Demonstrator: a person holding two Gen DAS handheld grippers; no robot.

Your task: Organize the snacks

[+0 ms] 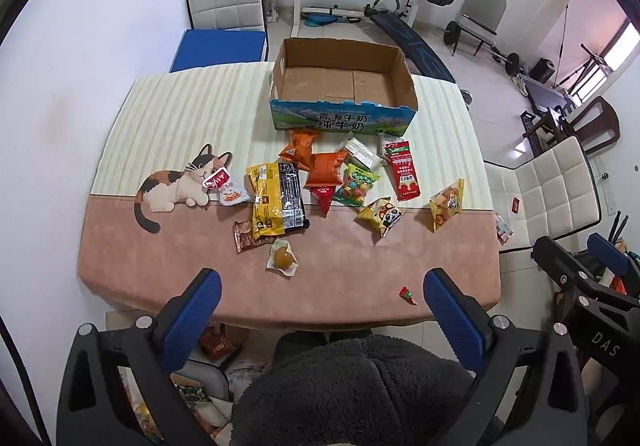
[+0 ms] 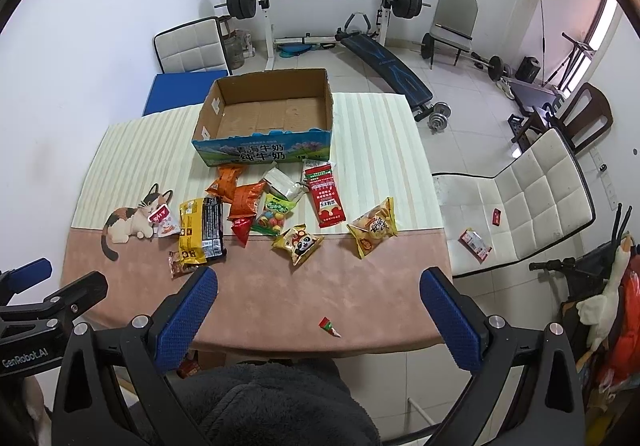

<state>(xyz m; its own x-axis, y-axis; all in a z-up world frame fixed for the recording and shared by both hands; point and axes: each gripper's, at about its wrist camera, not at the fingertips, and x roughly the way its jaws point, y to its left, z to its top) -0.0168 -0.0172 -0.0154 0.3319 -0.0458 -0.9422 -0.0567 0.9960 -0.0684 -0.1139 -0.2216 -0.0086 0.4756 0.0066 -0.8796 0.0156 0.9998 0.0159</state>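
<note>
My left claw (image 1: pixel 322 296) and right claw (image 2: pixel 318 292) both gape apart, empty, above the surface (image 2: pixel 260 302). Sorting hasn't begun: I'd reach for the panda snack packet (image 2: pixel 298 242), then the empty milk carton box (image 2: pixel 264 114).

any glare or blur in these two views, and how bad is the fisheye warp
Left wrist view: sharp, soft even light, window blown out at right, table edges bowed. Right wrist view: equally sharp, window overexposed, cardboard box and table curved by warp, corners vignetted black.

Seen over the wide-open left gripper (image 1: pixel 322 288): snack packets (image 1: pixel 320 182) strewn on the table (image 1: pixel 200 266) before an empty cardboard box (image 1: pixel 344 86).
</note>
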